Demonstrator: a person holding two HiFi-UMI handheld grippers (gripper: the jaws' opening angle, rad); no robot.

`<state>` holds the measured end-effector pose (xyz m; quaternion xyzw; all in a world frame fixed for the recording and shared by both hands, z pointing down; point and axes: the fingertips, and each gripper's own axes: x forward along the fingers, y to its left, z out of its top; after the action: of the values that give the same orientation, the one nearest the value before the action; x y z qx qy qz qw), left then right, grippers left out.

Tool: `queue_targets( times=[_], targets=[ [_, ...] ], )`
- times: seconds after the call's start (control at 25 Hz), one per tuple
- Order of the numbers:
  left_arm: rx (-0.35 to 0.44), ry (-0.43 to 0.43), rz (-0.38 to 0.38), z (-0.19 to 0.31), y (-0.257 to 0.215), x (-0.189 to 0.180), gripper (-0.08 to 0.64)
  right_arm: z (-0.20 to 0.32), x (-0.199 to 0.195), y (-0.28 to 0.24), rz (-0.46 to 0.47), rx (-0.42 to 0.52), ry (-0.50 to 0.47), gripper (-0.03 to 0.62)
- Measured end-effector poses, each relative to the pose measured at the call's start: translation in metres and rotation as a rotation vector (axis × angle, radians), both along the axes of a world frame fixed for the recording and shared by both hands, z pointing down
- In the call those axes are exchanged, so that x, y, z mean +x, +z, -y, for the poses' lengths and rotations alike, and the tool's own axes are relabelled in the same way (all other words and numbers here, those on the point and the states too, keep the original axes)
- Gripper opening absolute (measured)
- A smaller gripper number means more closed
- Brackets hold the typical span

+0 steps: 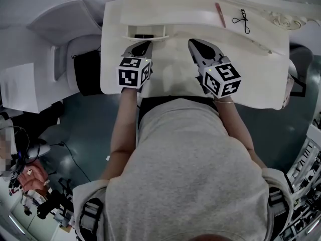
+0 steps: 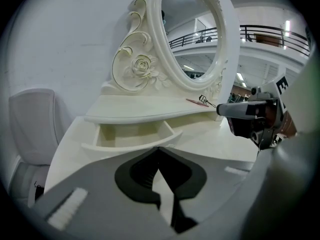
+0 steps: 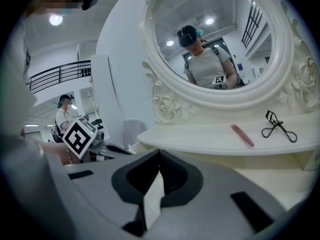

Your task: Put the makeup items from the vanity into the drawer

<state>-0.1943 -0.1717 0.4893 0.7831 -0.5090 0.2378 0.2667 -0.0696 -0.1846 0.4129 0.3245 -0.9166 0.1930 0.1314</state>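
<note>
Your left gripper [image 1: 145, 44] and right gripper [image 1: 193, 42] are closed, empty; meeting the pink stick [image 3: 242, 135] ahead unopened would shove it away.

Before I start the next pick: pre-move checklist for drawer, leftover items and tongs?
1. Small cream drawer open: ok.
2. Vanity shelf emptied: not ok. The slim pink stick and the black metal eyelash curler lie there side by side, apart.
3. Left tongs free: ok, shut on nothing, in front of the drawer.
4. Right tongs free: ok, shut on nothing. Open them before reaching.
5. Way from right tongs to the shelf: ok, nothing stands between.
6. Drawer contents: cannot tell. The head view shows a dark shape inside, too small to identify.
</note>
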Motion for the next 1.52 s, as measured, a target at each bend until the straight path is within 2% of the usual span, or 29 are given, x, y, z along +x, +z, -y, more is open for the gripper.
queue_targets(
  times=[0.24,0.84,1.2,1.52],
  targets=[
    [-0.001,0.011,-0.004,0.0,-0.001,0.004,0.009,0.001,0.002,0.0,0.001,0.0,0.005,0.008],
    [0.034,0.046,-0.071,-0.008,-0.012,0.023,0.009,-0.003,0.006,-0.003,-0.02,0.028,0.009,0.008],
    [0.053,0.086,-0.092,-0.01,-0.02,0.035,0.009,-0.01,0.005,-0.004,-0.019,0.025,-0.026,0.008],
    [0.06,0.085,-0.099,-0.011,-0.022,0.038,0.009,-0.012,0.007,-0.006,-0.021,0.034,-0.038,0.008]
  ],
)
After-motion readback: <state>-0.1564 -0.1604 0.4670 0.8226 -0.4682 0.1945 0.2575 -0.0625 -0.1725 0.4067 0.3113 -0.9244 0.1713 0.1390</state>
